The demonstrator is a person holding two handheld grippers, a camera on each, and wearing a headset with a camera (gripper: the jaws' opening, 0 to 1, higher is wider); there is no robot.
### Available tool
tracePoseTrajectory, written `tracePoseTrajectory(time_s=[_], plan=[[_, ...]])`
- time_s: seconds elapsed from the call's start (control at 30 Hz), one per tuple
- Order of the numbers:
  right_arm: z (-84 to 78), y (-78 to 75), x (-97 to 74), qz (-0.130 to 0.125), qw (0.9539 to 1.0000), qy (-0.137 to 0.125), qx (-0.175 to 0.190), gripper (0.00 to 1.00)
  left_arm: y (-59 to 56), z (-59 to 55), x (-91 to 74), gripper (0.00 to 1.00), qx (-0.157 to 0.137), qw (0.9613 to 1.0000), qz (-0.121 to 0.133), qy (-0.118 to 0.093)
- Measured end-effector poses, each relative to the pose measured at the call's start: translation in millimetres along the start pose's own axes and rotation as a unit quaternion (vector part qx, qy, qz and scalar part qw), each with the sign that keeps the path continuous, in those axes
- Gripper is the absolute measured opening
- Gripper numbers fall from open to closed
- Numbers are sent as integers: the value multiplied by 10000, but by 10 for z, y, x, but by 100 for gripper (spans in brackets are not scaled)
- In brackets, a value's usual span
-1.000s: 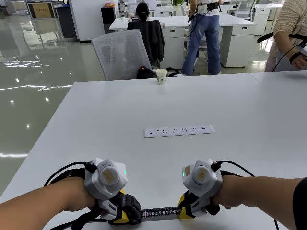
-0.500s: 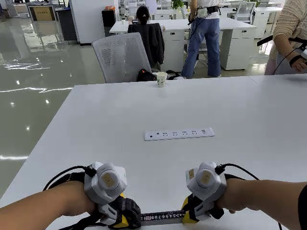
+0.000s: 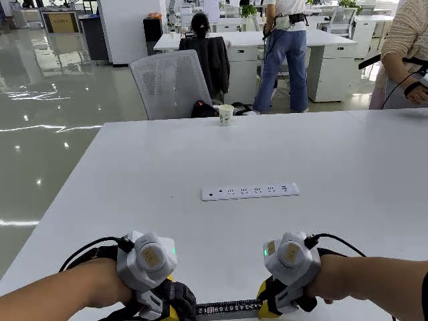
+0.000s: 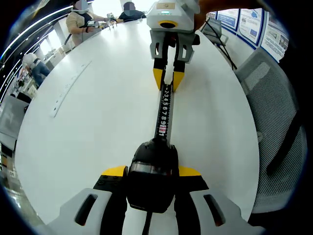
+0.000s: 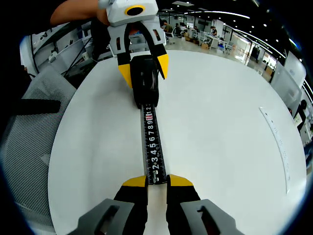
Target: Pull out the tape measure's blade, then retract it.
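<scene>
"Tape measure [image 4: 152,174]: where does it sit, and who has it?"

"At the near edge of the counter [image 3: 267,154]. Left claw [image 4: 152,172] is clenched on the black case; right claw [image 5: 156,182] pinches the tip of the blade [image 5: 150,142], a short length drawn out between them."

"How will it handle?"

"Case looks compact, rigid, rubbery: good to clamp by its flanks. Blade is thin, springy steel; I judge it will snap back if let go, so hold the end and feed it home slowly."

"What do the views add?"

"Gripper views show the numerals and both grips; head view covers those with the claws' housings but shows a power strip [image 3: 249,190] well apart."
</scene>
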State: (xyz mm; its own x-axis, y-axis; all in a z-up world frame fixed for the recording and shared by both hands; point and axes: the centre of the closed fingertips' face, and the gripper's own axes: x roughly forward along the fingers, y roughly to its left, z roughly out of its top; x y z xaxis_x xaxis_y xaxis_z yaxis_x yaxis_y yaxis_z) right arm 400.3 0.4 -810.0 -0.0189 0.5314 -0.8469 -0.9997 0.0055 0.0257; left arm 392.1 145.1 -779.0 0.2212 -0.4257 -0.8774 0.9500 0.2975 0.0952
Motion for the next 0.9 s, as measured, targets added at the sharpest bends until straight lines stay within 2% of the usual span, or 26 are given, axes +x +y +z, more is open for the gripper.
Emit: tracePoseTrajectory(time_s=[0.9], plan=[[-115,-24,-71,-29,10000,29,-3,11,0,7,0,31,-10,10000,21,23]])
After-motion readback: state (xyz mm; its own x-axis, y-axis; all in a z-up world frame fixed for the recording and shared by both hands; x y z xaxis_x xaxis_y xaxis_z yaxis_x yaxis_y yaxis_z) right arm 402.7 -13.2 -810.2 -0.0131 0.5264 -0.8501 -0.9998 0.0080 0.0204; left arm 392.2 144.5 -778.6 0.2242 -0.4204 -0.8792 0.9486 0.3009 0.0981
